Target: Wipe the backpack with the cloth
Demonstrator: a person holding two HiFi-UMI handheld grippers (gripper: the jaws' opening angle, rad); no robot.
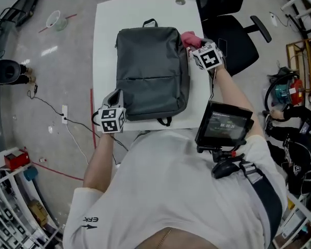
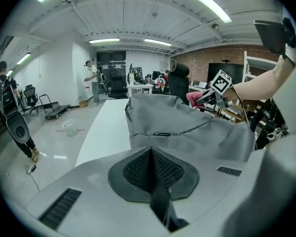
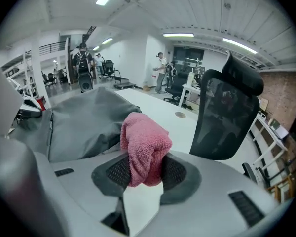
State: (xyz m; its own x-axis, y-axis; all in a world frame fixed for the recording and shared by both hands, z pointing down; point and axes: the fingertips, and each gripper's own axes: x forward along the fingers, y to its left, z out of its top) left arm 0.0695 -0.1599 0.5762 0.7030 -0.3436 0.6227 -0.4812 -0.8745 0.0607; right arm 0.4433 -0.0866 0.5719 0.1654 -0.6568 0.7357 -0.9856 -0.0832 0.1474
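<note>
Your left gripper (image 2: 151, 154) rests at the near left corner of the one backpack (image 1: 150, 71), forearm reaching straight forward, jaws pressed together with nothing between them. Your right gripper (image 1: 191, 44) sits at the pack's far right edge, arm extended, clamped on the one pink cloth (image 3: 143, 142). The pack lies flat on one white table (image 1: 106, 30).

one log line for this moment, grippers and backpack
left gripper: shut, at backpack near corner | right gripper: shut on pink cloth, by backpack far corner | backpack: flat on white table
</note>
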